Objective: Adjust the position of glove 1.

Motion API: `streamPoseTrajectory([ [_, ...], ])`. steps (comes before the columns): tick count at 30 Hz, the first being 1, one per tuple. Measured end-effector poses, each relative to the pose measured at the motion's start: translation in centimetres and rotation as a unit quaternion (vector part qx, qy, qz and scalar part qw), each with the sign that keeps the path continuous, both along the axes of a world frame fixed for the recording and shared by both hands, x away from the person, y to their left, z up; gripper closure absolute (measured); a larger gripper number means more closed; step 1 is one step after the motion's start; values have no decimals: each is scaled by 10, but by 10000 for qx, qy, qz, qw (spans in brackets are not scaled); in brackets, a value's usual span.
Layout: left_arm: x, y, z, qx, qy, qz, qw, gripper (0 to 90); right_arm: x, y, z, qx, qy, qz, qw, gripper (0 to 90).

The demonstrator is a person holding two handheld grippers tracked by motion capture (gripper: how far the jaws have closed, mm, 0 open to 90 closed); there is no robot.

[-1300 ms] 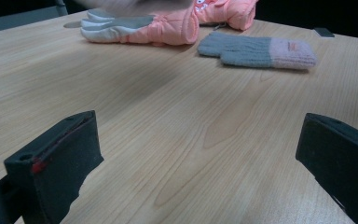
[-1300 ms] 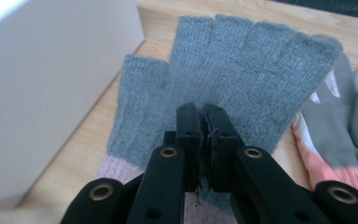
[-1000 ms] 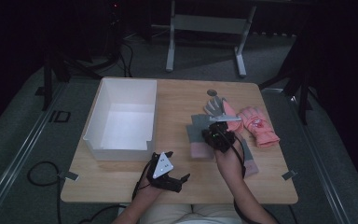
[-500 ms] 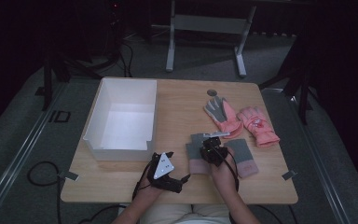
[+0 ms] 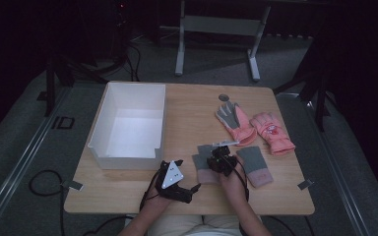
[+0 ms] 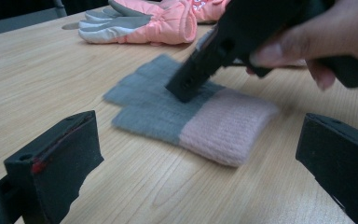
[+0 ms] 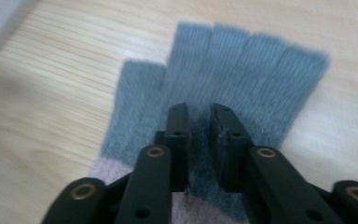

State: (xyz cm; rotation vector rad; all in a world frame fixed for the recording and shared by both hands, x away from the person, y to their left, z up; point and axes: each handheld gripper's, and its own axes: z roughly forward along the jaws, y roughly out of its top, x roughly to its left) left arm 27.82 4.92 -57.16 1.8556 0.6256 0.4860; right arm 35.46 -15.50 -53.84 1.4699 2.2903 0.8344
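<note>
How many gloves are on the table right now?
4. Two grey-and-pink knit gloves lie near the front edge: one under the right gripper, one just right of it. Two padded pink gloves lie farther back, one palm up, one beside it.

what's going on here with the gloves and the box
A person at a wooden table works a gripper in each hand. The right gripper is down on a grey and pink knit glove lying flat near the front edge; its jaws have just been opening, a narrow gap between them over the knit. The left gripper rests open beside it, holding nothing. The matching knit glove, two pink ski gloves and a white box lie nearby.
</note>
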Motion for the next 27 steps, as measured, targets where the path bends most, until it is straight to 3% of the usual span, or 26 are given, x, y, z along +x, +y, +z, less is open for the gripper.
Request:
streamPoseTrajectory([
  [2,0,0,0,-2,3,-1,10000,0,1,-7,10,141,-167,85,9997,744],
  [6,0,0,0,-31,7,-5,10000,0,4,-27,38,175,-580,380,9974,720],
  [9,0,0,0,-23,2,-4,10000,0,6,-46,59,109,-837,568,9948,710],
  [12,0,0,0,-21,-4,-4,10000,0,6,-68,69,-51,-1013,859,9911,705],
  [14,0,0,0,-19,2,-5,10000,0,7,-84,71,-101,-983,878,9912,707],
  [20,1,0,0,-14,17,-3,10000,0,5,-133,64,-220,-1048,1320,9855,677],
  [23,1,0,0,-9,12,-7,10000,0,5,-152,52,-456,-888,1317,9863,664],
  [27,1,0,0,1,18,-4,10000,0,7,-168,34,-539,-678,1233,9886,648],
])
